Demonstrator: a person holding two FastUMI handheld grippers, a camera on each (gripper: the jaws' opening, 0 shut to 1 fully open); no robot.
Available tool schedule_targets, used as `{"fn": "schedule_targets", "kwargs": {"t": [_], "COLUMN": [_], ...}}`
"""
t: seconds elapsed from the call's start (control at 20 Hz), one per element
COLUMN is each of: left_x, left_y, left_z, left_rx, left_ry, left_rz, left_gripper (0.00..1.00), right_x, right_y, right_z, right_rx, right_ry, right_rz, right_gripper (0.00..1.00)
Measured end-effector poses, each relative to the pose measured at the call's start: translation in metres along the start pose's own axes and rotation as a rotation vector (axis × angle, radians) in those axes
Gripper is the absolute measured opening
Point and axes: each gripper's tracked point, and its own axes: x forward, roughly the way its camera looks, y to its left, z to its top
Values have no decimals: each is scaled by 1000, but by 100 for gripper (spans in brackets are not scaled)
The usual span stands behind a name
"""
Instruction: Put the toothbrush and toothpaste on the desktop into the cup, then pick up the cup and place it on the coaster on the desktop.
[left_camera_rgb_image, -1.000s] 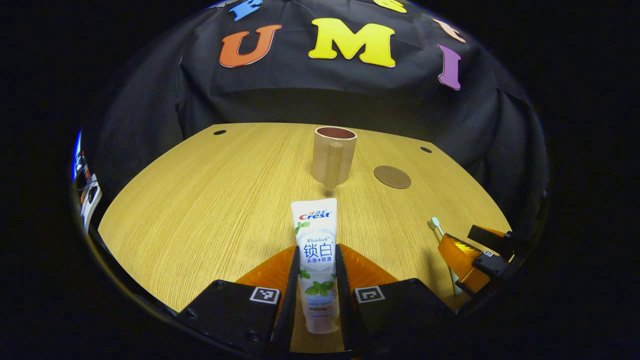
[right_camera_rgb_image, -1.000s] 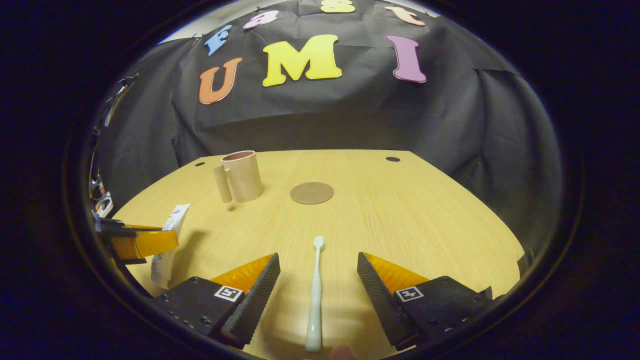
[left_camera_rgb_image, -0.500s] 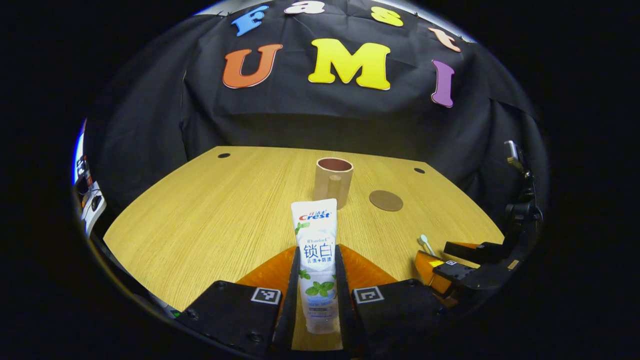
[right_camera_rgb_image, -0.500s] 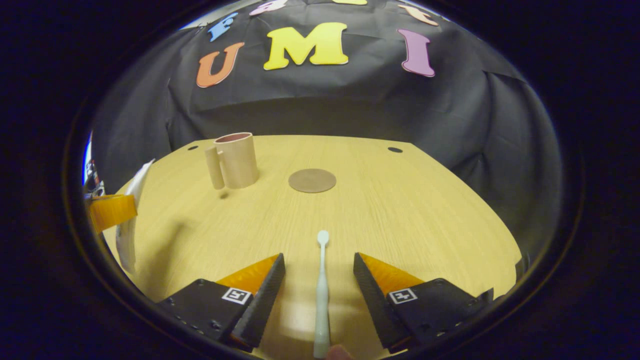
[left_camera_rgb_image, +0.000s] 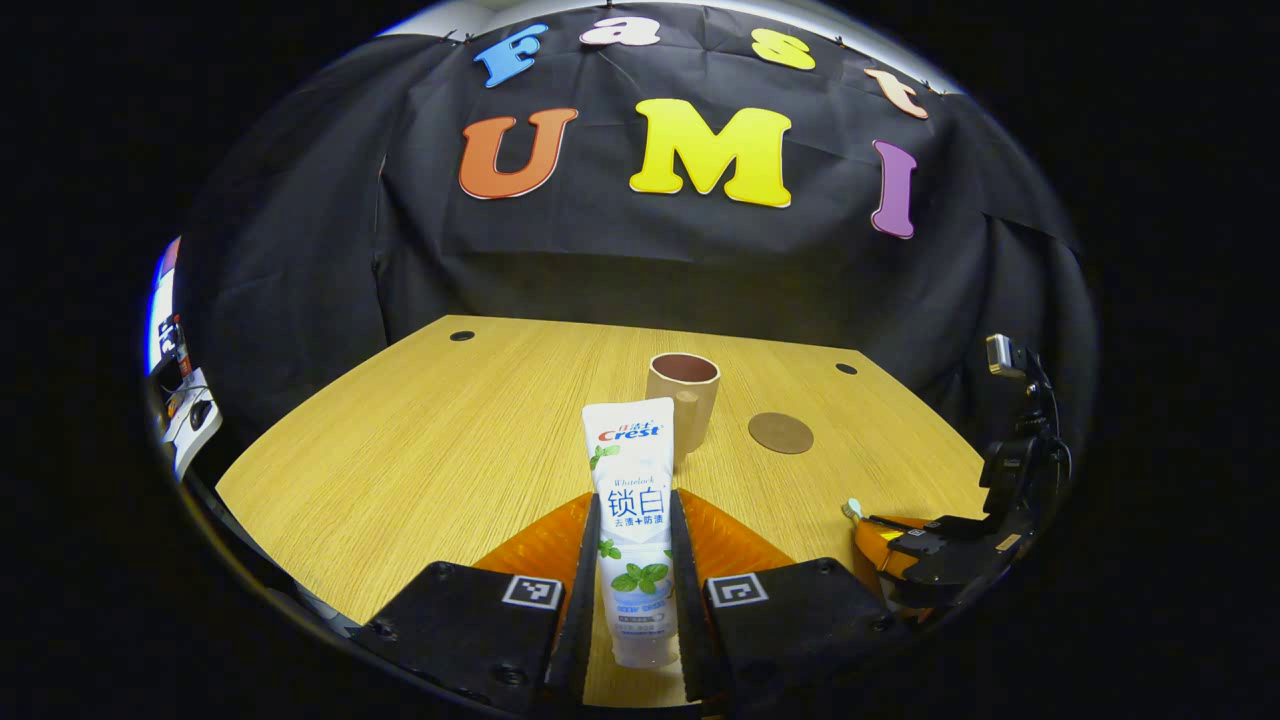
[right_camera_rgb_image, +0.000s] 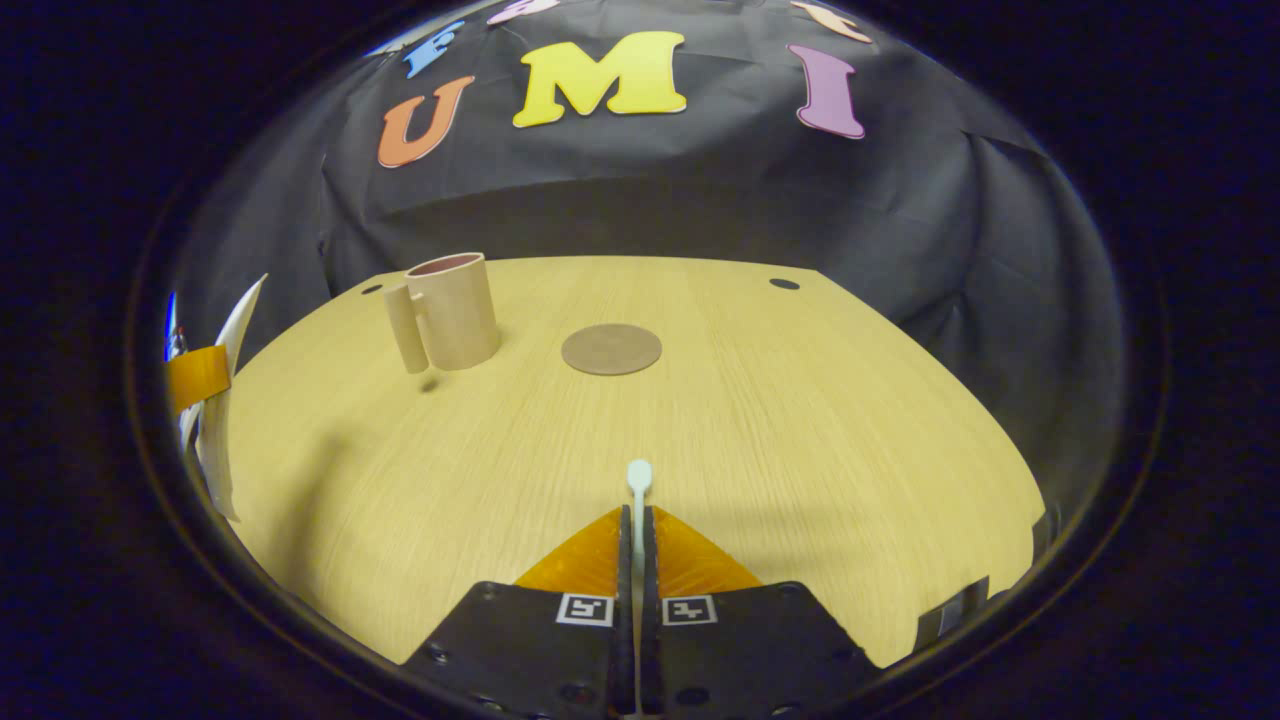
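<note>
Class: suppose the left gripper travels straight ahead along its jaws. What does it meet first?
Probably the cup, standing almost dead ahead of the left gripper and the toothpaste it holds. The gripper's height is unclear, so it might pass above the rim.

In the left gripper view the toothpaste (left_camera_rgb_image: 634, 520) stood in front of the cup (left_camera_rgb_image: 683, 397), hiding the cup's lower left side and part of its handle. The tube's lower sides lay behind the left gripper's (left_camera_rgb_image: 634, 540) fingers. Right of the cup, only the toothbrush's (left_camera_rgb_image: 852, 510) head showed beside the right gripper (left_camera_rgb_image: 925, 555). In the right gripper view the right gripper's (right_camera_rgb_image: 636, 545) fingers covered the toothbrush's (right_camera_rgb_image: 638, 478) handle, and left of the cup (right_camera_rgb_image: 447, 310) the picture's edge cut off the toothpaste (right_camera_rgb_image: 222, 400).
</note>
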Motion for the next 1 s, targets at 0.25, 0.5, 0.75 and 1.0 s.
{"fn": "schedule_targets", "kwargs": {"t": [0.25,0.5,0.75,1.0], "left_x": [2,9,21,39], "left_y": [2,-3,-10,-21], "left_z": [10,43,78,100], "left_rx": [1,1,29,46], "left_ry": [-24,-87,-153,-200], "left_rz": [6,-5,-18,-32], "left_gripper": [39,39,39,38], "right_x": [-5,-24,-45,-61], "right_y": [4,4,0,-4], "right_z": [8,34,62,94], "right_rx": [28,49,98,100], "right_ry": [-23,-109,-192,-285], "right_rz": [45,82,131,140], "right_gripper": [0,0,0,0]}}
